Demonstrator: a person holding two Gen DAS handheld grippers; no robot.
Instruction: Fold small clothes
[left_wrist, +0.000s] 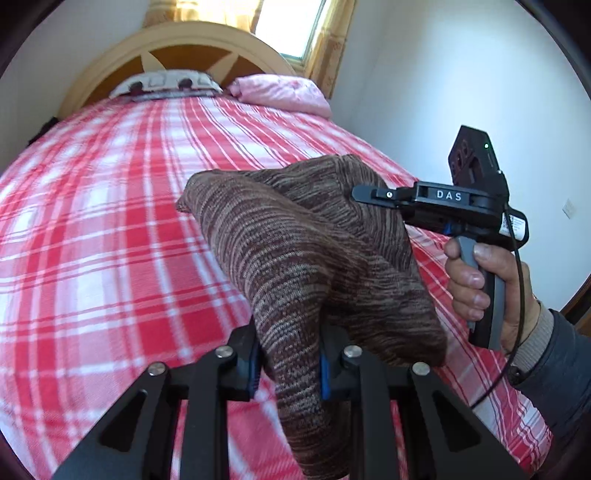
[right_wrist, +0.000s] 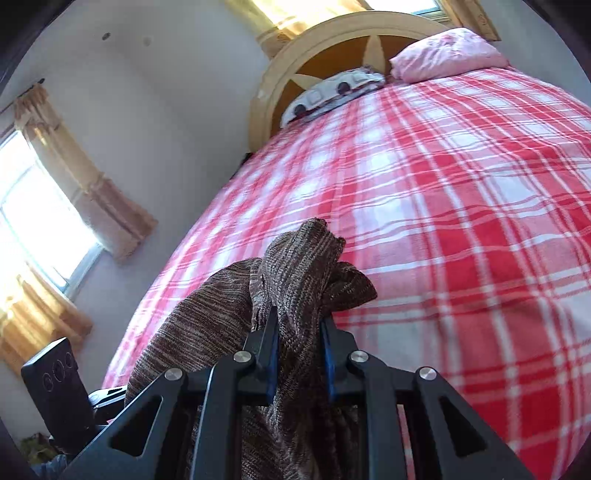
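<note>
One brown knit garment (left_wrist: 295, 251) up off the one red plaid bed (left_wrist: 110, 221), two grippers, left gripper (left_wrist: 288, 363) and right gripper (right_wrist: 300, 354), two pillows by the headboard, one patterned pillow (left_wrist: 166, 83), one pink pillow (left_wrist: 280, 92)

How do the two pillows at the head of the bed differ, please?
The pink pillow is plain and plump; the white pillow is patterned with dark shapes and lies flatter. The pink pillow sits nearer the window-side wall, the white one centred against the headboard. Both rest on the plaid bedspread.

Black claw (left_wrist: 288, 363), blue pads, dark sleeve (left_wrist: 554, 354)
</note>
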